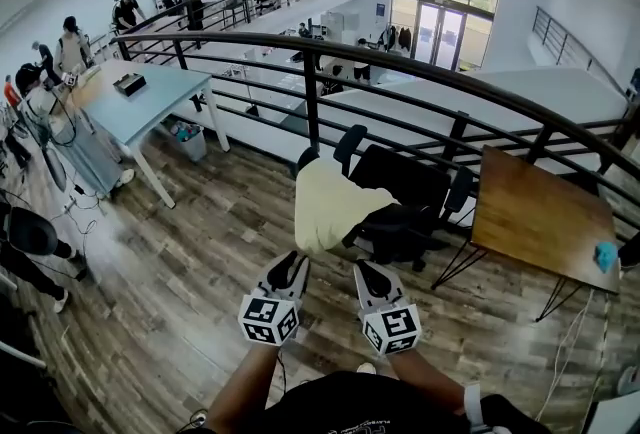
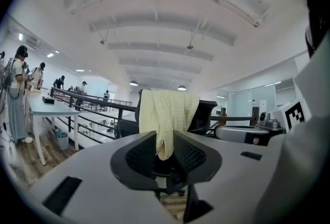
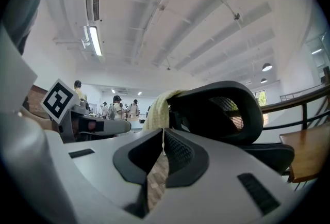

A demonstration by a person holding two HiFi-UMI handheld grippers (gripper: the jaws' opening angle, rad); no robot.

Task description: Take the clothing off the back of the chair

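Left gripper [image 2: 164,138]: jaws are seen parted a little. The clothing's lowest corner shows in the gap, but pad contact can't be confirmed, so it is read as released. Right gripper [image 3: 162,134]: jaws are clenched tip to tip, and nothing is made out between the pads. In the head view both are held side by side. The clothing [image 1: 328,207] is found at 12 o'clock of the left gripper and 11 o'clock of the right, draped over the back of the chair [image 1: 405,184]. It is pale yellow with a fine grid weave, hung in soft vertical folds, wide at the top and tapered to a point below. The kind of garment can't be determined. The chair is black with a mesh back; one side of the back is covered by the cloth, and the seat is blocked by the gripper bodies in both gripper views. A dark railing [image 1: 312,92] is seen at 12 o'clock behind the chair. A wooden table [image 1: 540,212] is placed at 3 o'clock of it, with a small blue item [image 1: 605,255] near the edge, too small to identify. A pale blue table [image 1: 150,97] is seen at 10 o'clock.
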